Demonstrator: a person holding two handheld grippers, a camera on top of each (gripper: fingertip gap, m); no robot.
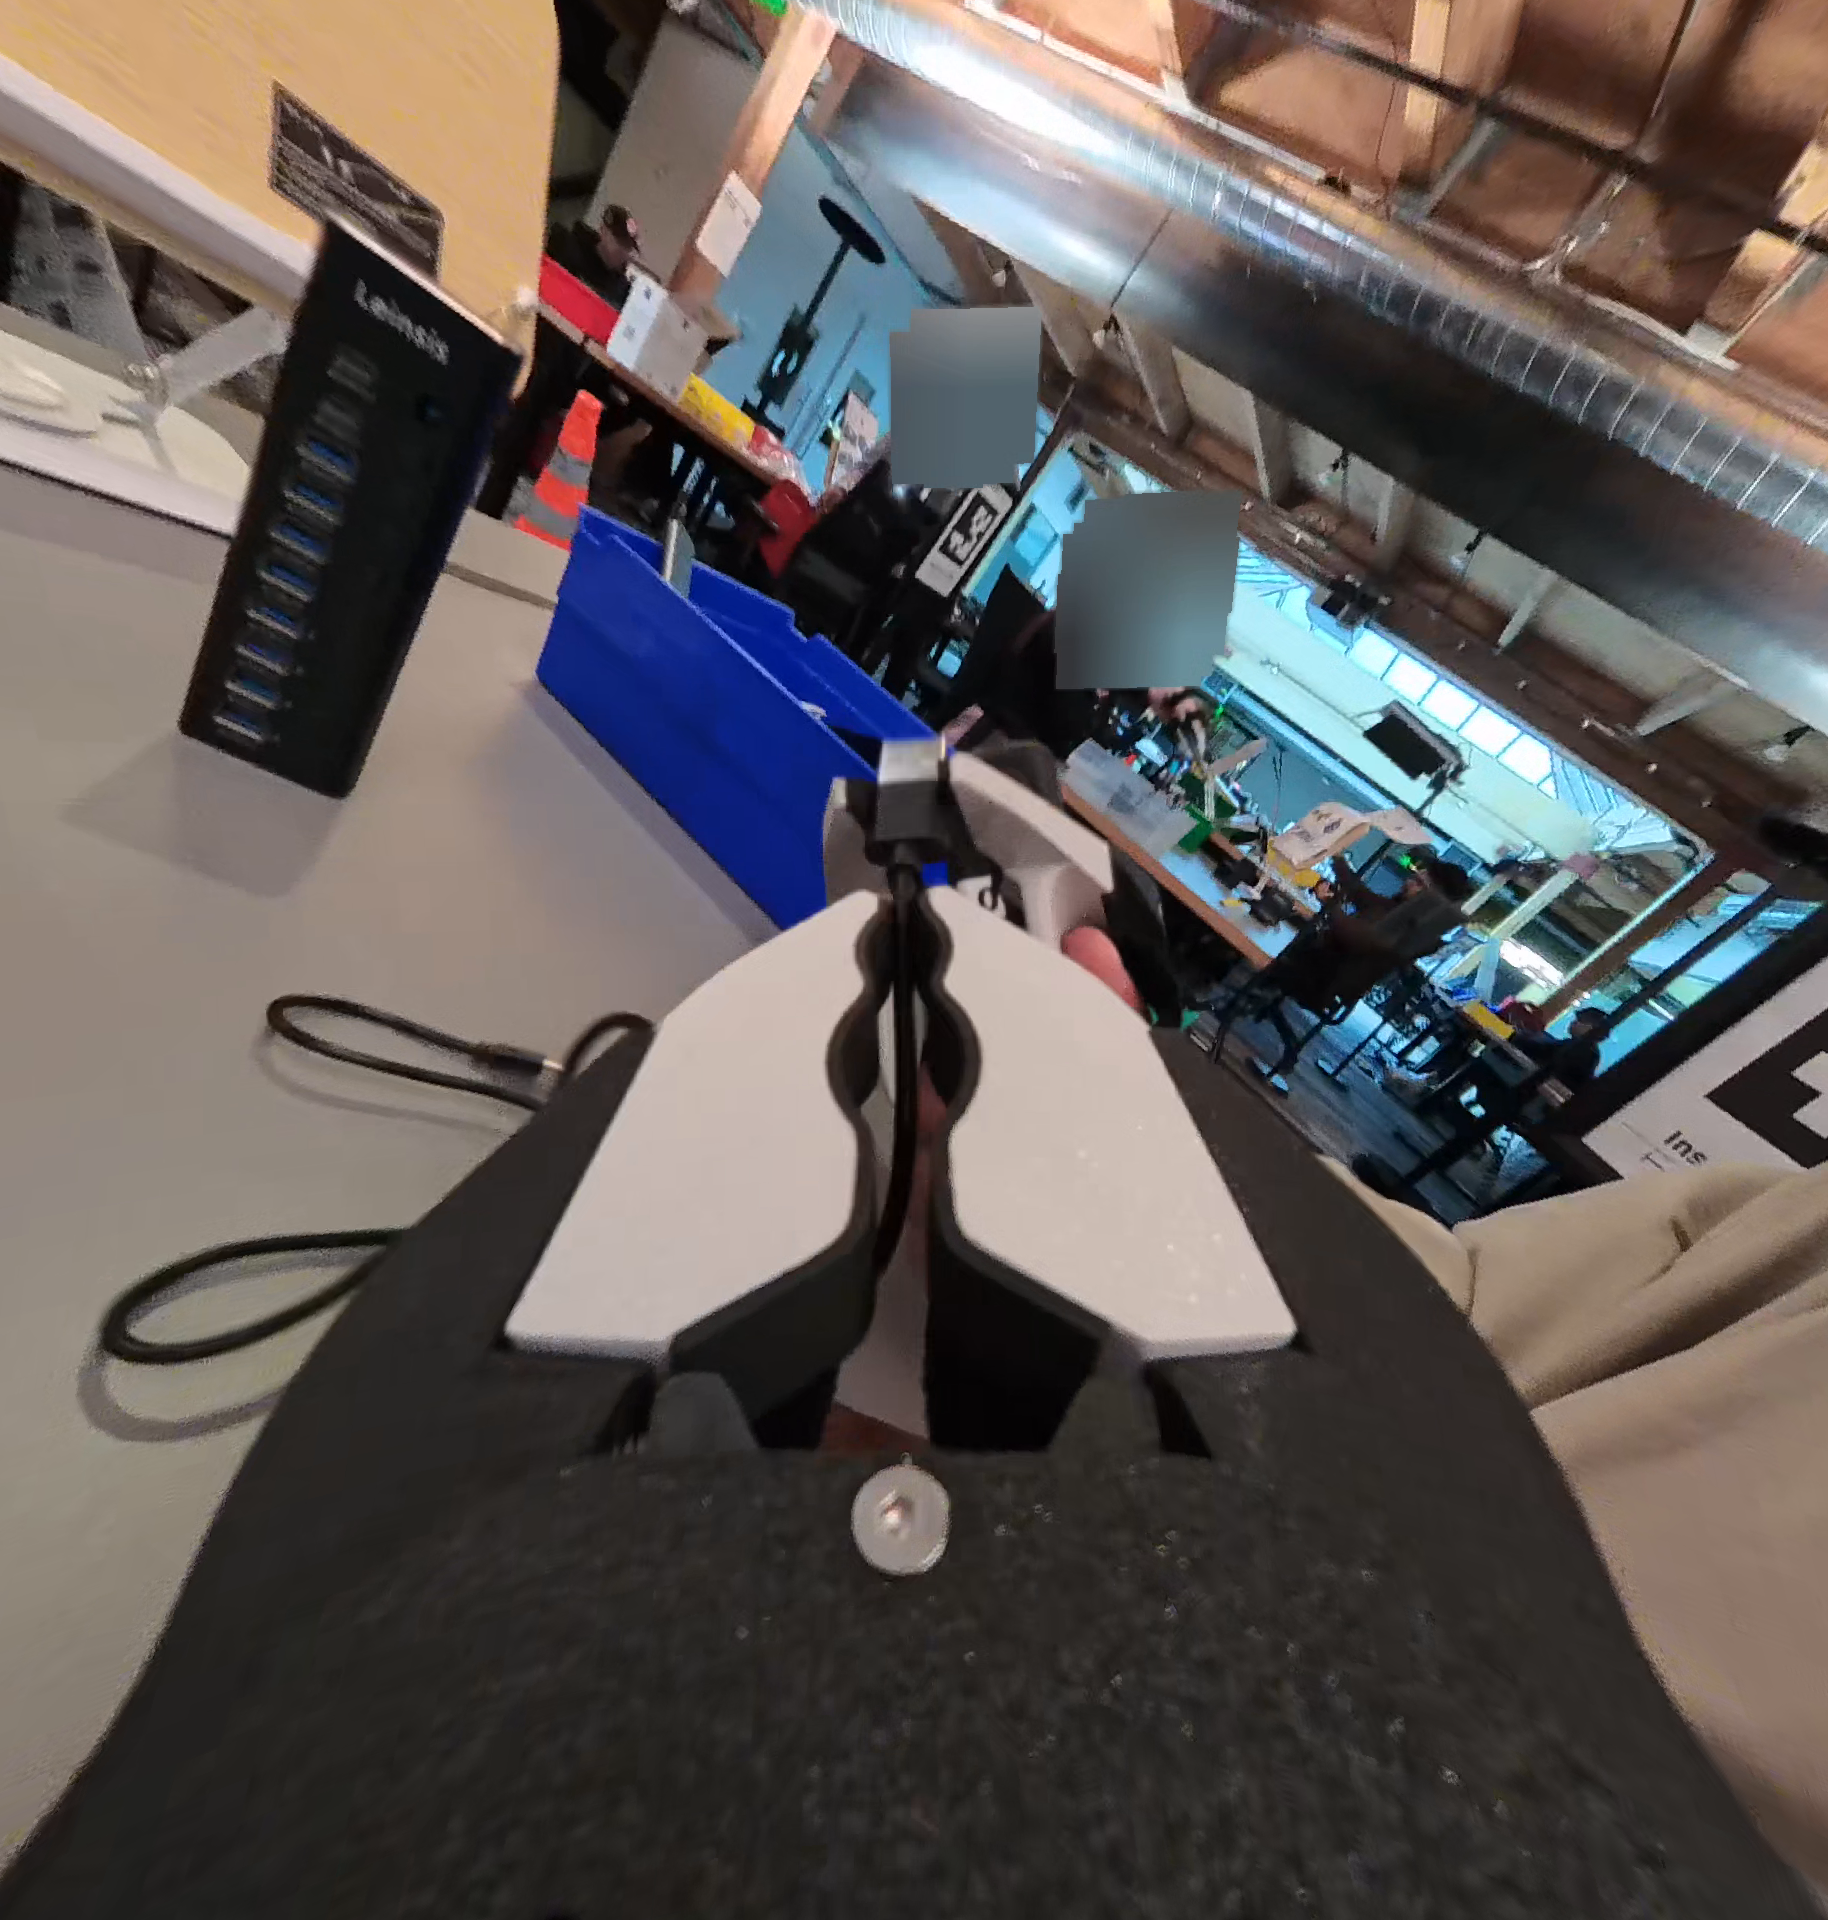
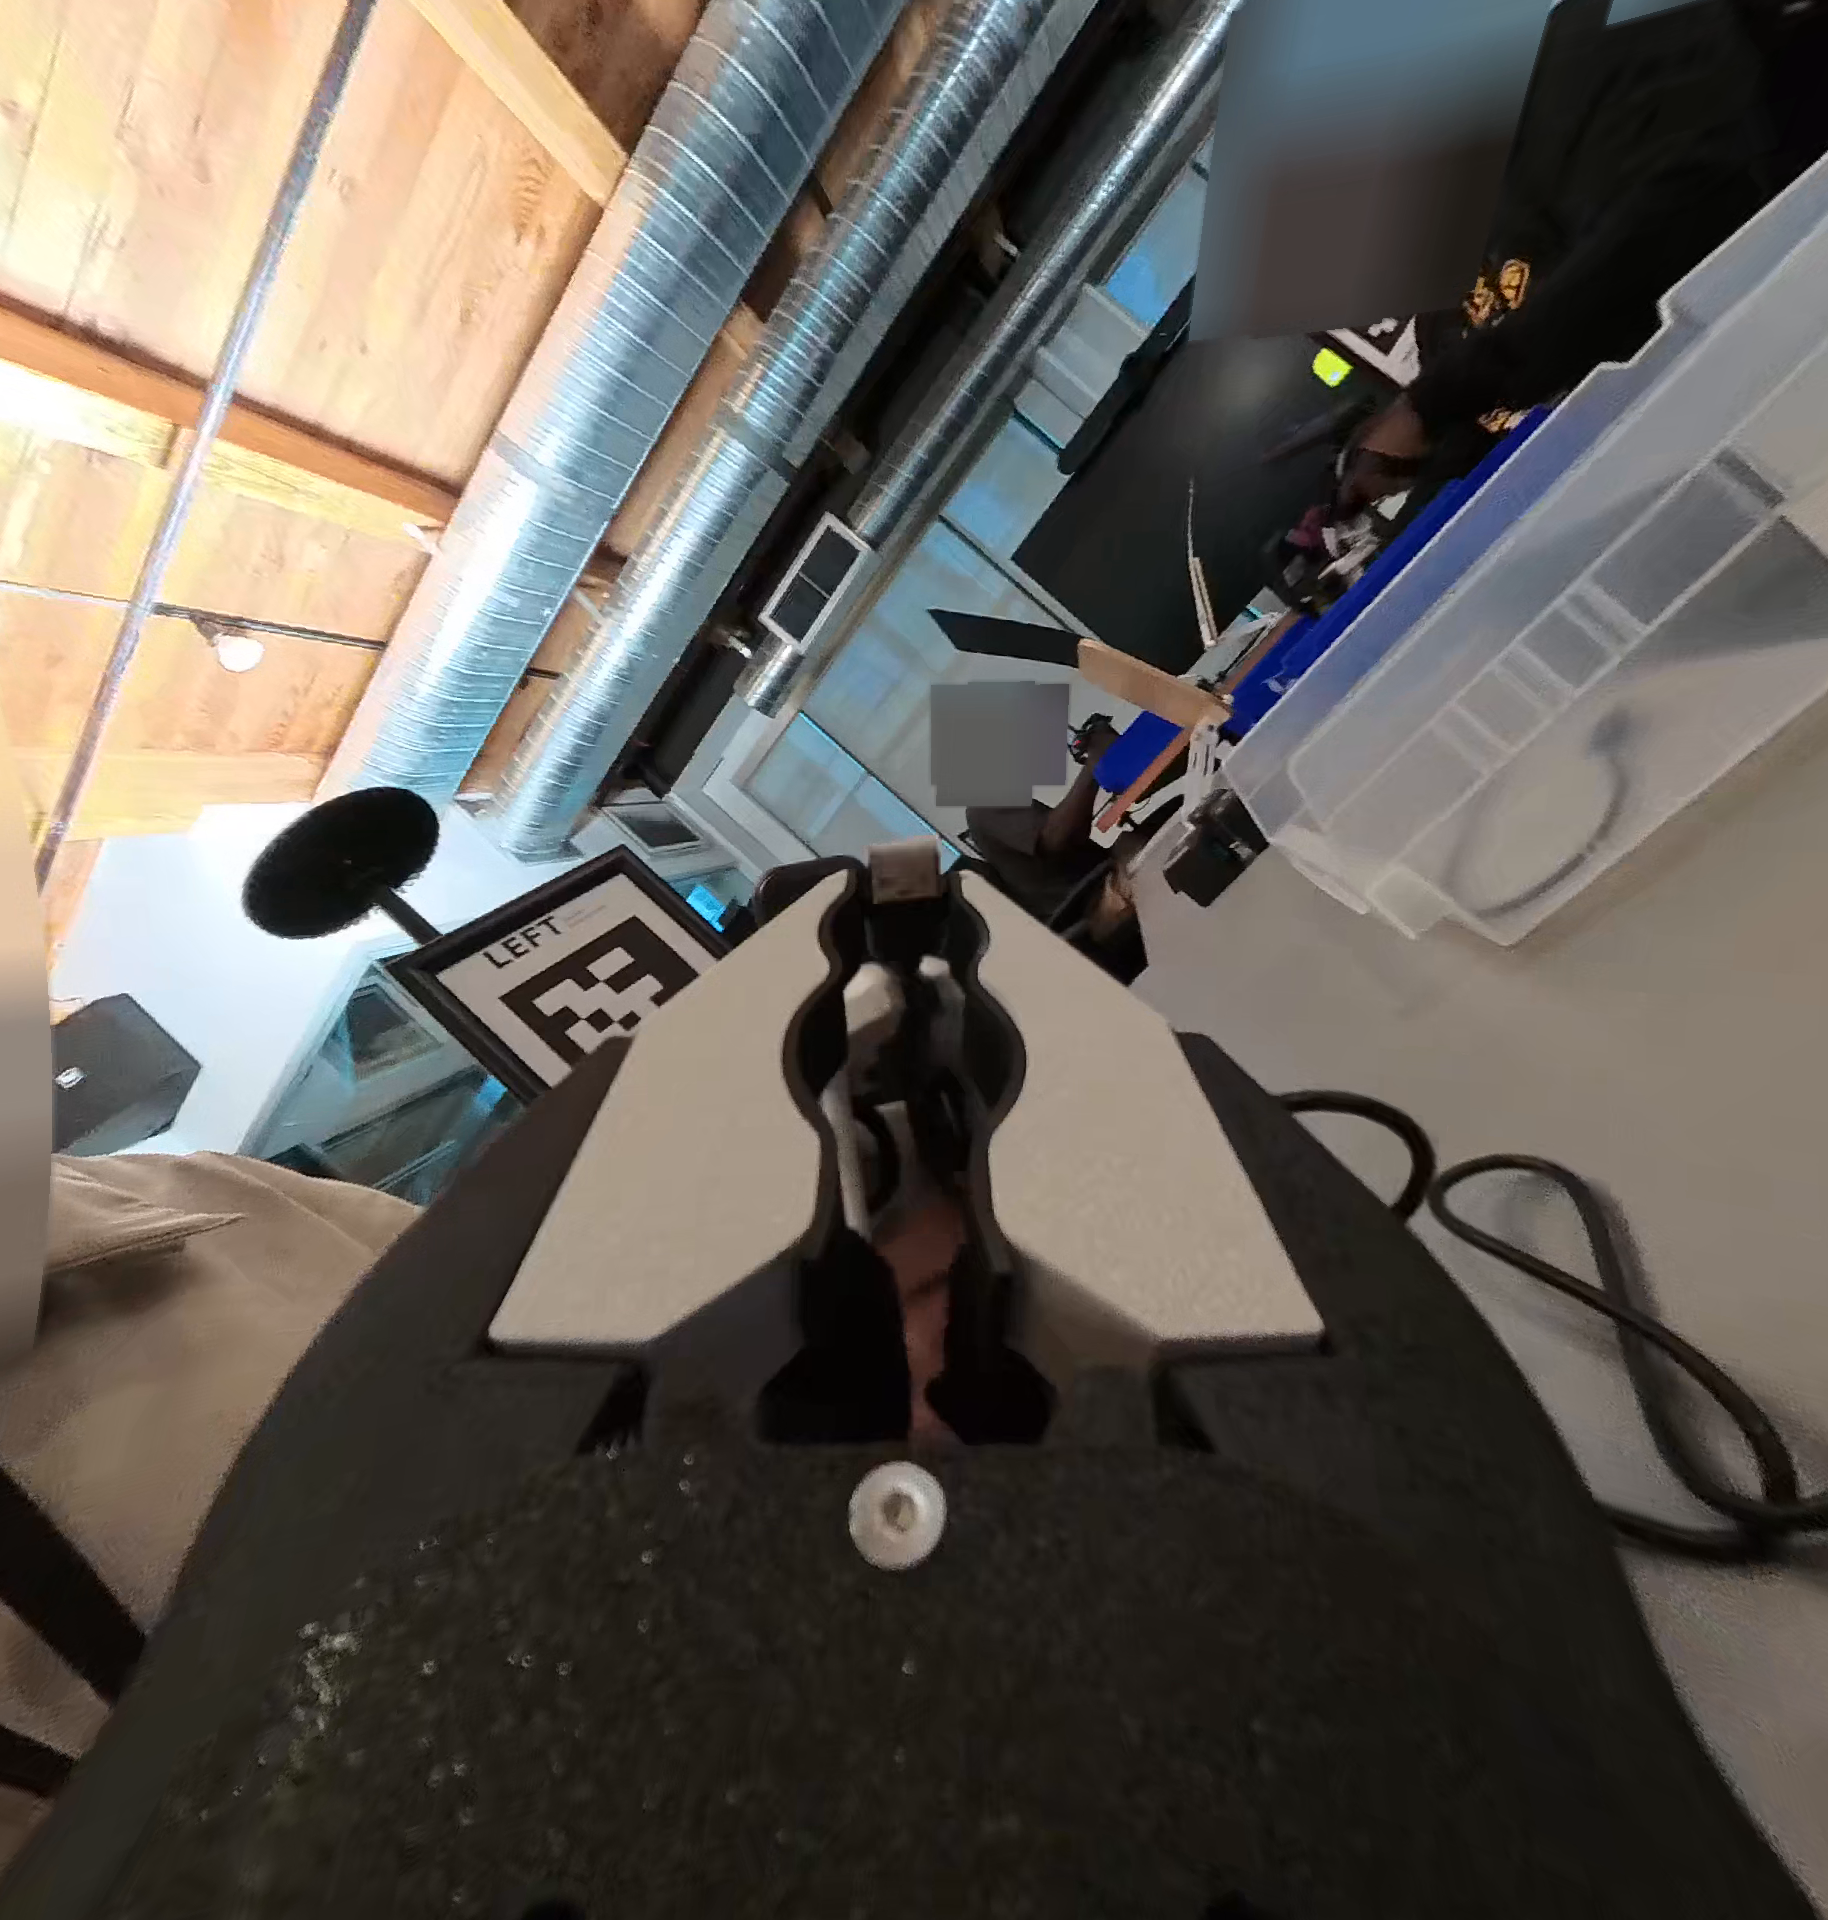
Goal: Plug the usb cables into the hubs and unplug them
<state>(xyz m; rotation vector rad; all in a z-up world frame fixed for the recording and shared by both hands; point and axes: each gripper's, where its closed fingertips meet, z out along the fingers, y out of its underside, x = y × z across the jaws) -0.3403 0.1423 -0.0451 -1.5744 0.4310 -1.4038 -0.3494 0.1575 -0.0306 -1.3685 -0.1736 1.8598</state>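
My left gripper (image 1: 904, 906) is shut on a black USB cable (image 1: 902, 1039) just behind its plug (image 1: 908, 805), whose metal end sticks out past the fingertips. The right gripper's white fingers (image 1: 1009, 831) close around that plug from behind. In the right wrist view my right gripper (image 2: 902, 902) is shut on a USB plug (image 2: 899, 883) with its metal end pointing away. Both grippers are raised above the table. A black tower hub (image 1: 338, 520) with a column of blue ports stands on the table to the left, apart from both grippers.
A blue bin (image 1: 702, 707) sits behind the plug. The slack cable loops on the grey table (image 1: 224, 1309) (image 2: 1616, 1351). A clear plastic bin (image 2: 1564, 644) stands at the right. A person's beige sleeve (image 1: 1668, 1403) is close by. Other workbenches stand in the background. The tips of both grippers are at nearly the same place. The black tower hub (image 1: 338, 520) is about 25 cm from both grippers' fingertips.
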